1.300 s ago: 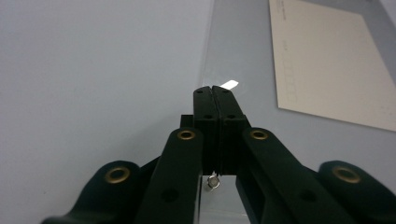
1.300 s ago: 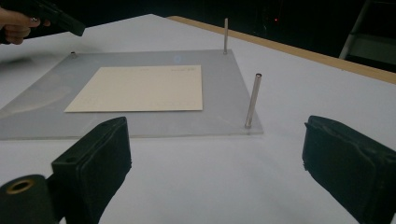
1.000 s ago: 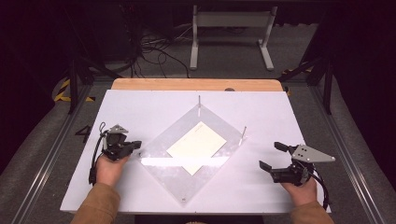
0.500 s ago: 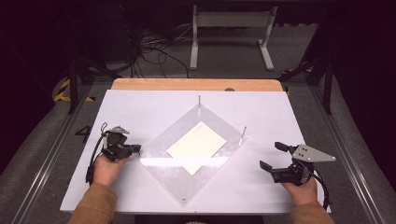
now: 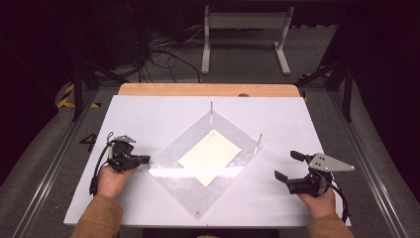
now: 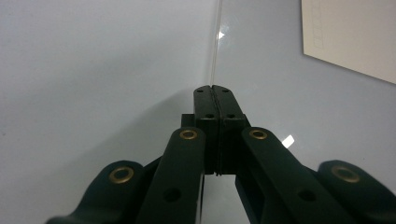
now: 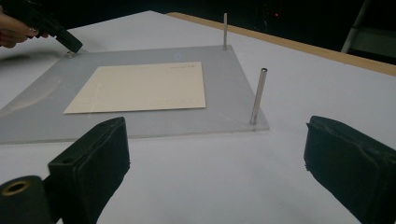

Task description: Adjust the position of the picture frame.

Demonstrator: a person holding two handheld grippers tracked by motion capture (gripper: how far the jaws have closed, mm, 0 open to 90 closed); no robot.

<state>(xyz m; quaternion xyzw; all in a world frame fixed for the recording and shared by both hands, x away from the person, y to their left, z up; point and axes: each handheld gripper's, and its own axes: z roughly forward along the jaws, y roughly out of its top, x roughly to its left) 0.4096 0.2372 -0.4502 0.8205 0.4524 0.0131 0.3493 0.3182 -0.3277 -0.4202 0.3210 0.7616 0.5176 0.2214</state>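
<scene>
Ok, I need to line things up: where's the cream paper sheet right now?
In the high view, the cream paper sheet lies mid-table on the clear plate, between the left gripper and right gripper.

wooden strip [image 5: 208,89] along the table's far edge; beyond it, tangled black cables [image 5: 163,52] and a white metal stand [image 5: 245,34] on grey floor.

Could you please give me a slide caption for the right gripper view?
Open right gripper facing a clear plate with a cream card.
</scene>
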